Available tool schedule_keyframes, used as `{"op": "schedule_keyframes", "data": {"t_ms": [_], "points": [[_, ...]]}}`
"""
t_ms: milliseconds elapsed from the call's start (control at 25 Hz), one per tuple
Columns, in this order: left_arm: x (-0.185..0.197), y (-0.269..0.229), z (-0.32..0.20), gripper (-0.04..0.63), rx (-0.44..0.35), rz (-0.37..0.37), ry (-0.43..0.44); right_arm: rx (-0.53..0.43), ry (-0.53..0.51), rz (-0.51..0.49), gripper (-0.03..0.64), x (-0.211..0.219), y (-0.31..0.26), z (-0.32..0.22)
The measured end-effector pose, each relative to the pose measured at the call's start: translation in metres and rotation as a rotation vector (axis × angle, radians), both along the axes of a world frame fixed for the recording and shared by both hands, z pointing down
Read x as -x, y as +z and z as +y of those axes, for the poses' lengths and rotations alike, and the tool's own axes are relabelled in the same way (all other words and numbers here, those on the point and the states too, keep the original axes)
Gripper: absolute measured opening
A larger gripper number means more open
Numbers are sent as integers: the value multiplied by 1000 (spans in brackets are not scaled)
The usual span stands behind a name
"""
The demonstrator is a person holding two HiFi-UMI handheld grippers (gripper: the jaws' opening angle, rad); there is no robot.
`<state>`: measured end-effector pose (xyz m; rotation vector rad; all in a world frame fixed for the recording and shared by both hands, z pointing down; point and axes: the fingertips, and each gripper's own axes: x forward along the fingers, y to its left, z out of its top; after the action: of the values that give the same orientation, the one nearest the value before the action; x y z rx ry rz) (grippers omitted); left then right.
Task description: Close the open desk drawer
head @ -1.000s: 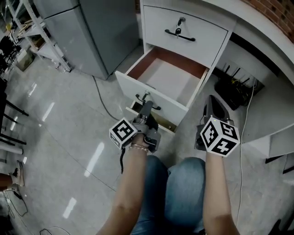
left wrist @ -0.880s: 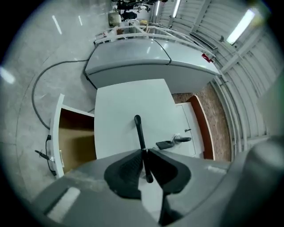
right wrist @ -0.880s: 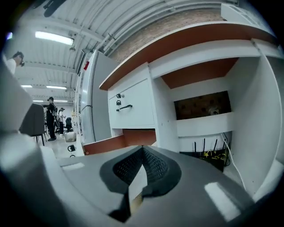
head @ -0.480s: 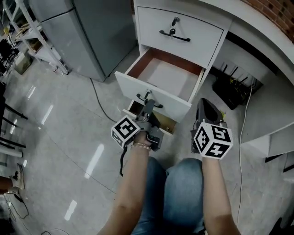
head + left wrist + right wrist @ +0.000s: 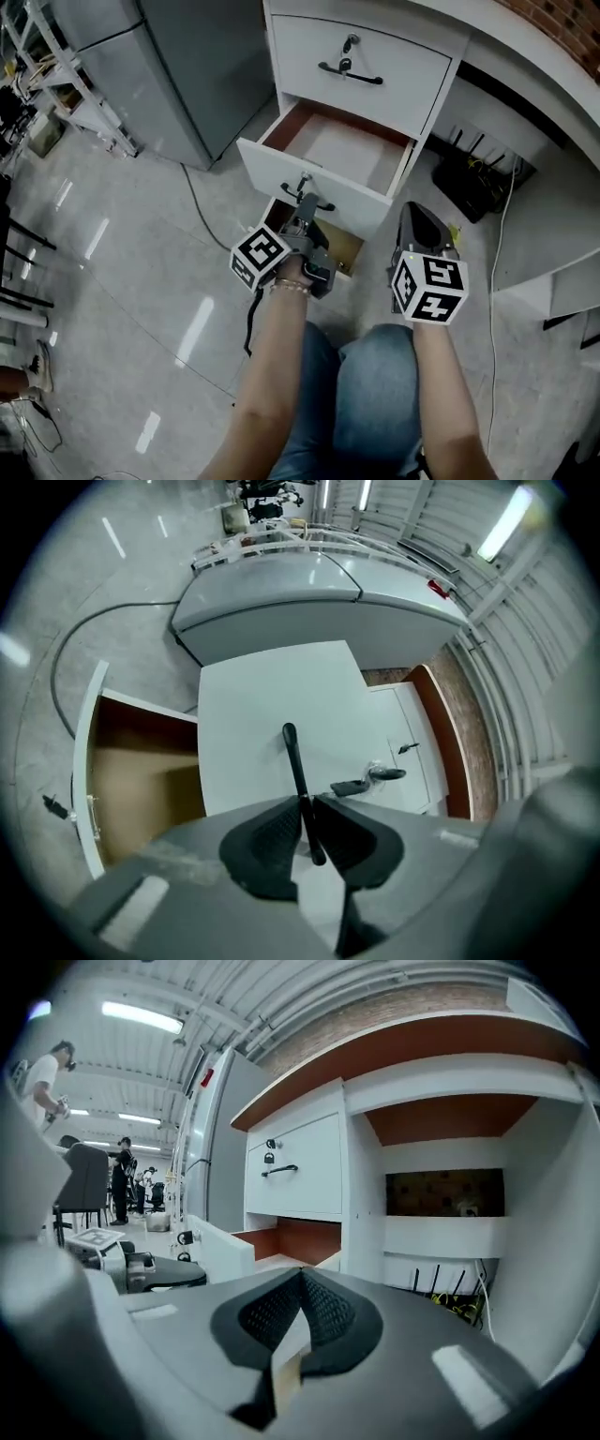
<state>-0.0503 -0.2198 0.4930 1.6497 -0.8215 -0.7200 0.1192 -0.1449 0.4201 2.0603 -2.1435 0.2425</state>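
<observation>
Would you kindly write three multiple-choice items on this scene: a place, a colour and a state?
1. Relative to the top drawer, the open drawer lies: A above B directly below C beside
2. The top drawer's handle is: A black B red C gold
3. Between the left gripper's jaws: A nothing B a cable C the open drawer's handle

B: the head view shows it just under the top drawer. A: a dark bar on a white front. C: the bar runs between the opening jaws.

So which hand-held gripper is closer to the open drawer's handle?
Left. The left hand-held gripper has the handle between its opening jaws; the right hand-held gripper hangs apart, right of the drawer.
</observation>
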Motion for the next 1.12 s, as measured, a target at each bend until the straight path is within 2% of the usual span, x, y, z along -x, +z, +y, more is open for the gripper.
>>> {"op": "schedule_keyframes", "data": {"t_ms": [600,1120], "points": [[-26,0,-34,55,22,-99,-19,-11,-7,9,-2,-22,2,-7],[-45,0,-59,58,43,-152,-4,-24,11,39,-2,-43,0,-12]]}}
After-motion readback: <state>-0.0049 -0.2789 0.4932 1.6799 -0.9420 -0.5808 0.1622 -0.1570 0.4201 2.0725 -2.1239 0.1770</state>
